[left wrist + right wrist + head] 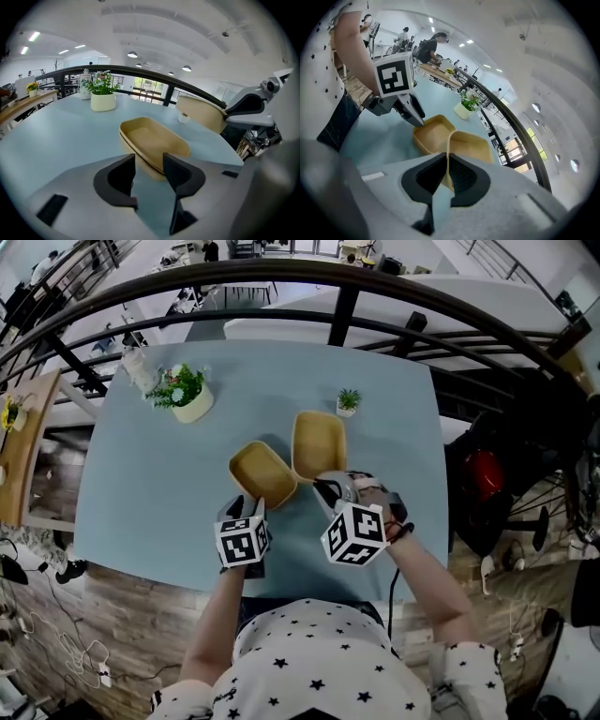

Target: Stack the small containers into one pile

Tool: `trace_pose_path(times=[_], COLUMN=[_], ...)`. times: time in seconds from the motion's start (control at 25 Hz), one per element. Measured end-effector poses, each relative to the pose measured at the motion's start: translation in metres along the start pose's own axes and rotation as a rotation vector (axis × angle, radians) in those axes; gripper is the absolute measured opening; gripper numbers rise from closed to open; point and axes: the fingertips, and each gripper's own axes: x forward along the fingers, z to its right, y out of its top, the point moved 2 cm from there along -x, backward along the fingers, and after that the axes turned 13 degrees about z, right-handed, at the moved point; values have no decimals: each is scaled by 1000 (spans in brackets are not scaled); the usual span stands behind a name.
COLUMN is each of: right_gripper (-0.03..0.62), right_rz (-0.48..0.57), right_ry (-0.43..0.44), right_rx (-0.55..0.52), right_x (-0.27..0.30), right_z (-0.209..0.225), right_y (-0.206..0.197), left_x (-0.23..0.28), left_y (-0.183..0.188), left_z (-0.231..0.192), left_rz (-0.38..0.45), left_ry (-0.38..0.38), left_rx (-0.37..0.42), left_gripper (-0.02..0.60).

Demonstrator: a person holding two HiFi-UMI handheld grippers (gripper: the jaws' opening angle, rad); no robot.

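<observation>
Two tan oval containers sit on the light blue table (150,493). The left container (262,474) (152,140) lies flat just ahead of my left gripper (242,510) (149,163), whose jaws stand open with nothing between them. My right gripper (325,487) (447,161) is shut on the near rim of the right container (319,444) (471,143), which is tilted up beside the left one (433,133). The left gripper view shows that tilted container (201,112) at the right. In the right gripper view the left gripper (410,112) hovers at the left container's near edge.
A leafy plant in a white pot (190,395) (103,96) and a jar (139,367) stand at the table's far left. A tiny potted plant (348,402) is behind the right container. A dark curved railing (337,306) runs past the far edge.
</observation>
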Motion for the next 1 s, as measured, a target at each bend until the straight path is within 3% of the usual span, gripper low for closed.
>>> trace_pose_path(times=[0.2,0.52,1.0], right_gripper=[25,25,25], right_rz=[15,40,65], right_ry=[3,14,40], right_rx=[3,-5,-14], right_x=[-3,-3,1], right_z=[0,-3,-21], right_y=[3,11,35], left_x=[8,12,10], left_y=[-3,-5,-3], left_z=[2,0,-11], left_rz=[-21,-23,-44], left_ry=[7,3,-15], left_rx=[-51,-31,37], left_gripper=[164,152,31])
